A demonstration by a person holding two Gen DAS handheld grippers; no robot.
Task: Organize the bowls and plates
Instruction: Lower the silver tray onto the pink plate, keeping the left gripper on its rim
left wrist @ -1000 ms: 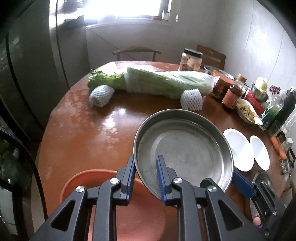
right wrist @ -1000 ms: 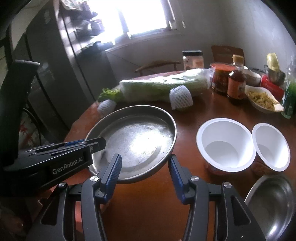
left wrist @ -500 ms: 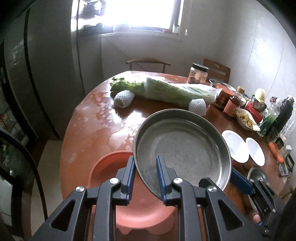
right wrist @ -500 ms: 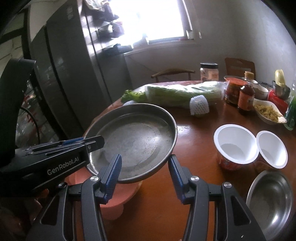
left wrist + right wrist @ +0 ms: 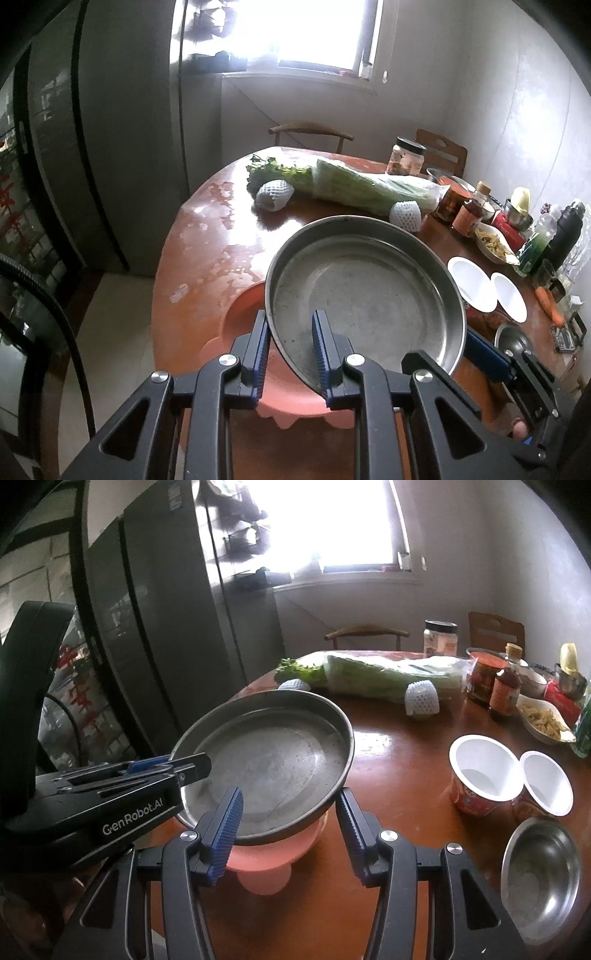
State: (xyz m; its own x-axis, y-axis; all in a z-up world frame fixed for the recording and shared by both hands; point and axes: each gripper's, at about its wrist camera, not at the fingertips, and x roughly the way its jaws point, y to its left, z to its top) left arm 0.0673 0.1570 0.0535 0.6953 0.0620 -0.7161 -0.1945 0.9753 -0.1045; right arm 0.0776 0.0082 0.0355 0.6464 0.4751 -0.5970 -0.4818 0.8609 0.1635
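Two blue fingers of the left gripper (image 5: 290, 354) pinch the rim of the steel plate (image 5: 364, 291), held above the pink plastic basin (image 5: 273, 864) on the table (image 5: 399, 760), while the right gripper (image 5: 291, 830) hangs spread, holding nothing.

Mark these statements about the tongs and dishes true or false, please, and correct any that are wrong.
1. The left tongs grip the rim of the steel plate. True.
2. The right tongs are shut on a white cup. False: they are open and hold nothing.
3. The plate is above a pink plate. True.
4. The two white cups are stacked. False: they stand side by side.
5. A steel bowl sits near the cups. True.
6. The cups are full of food. False: they look empty.
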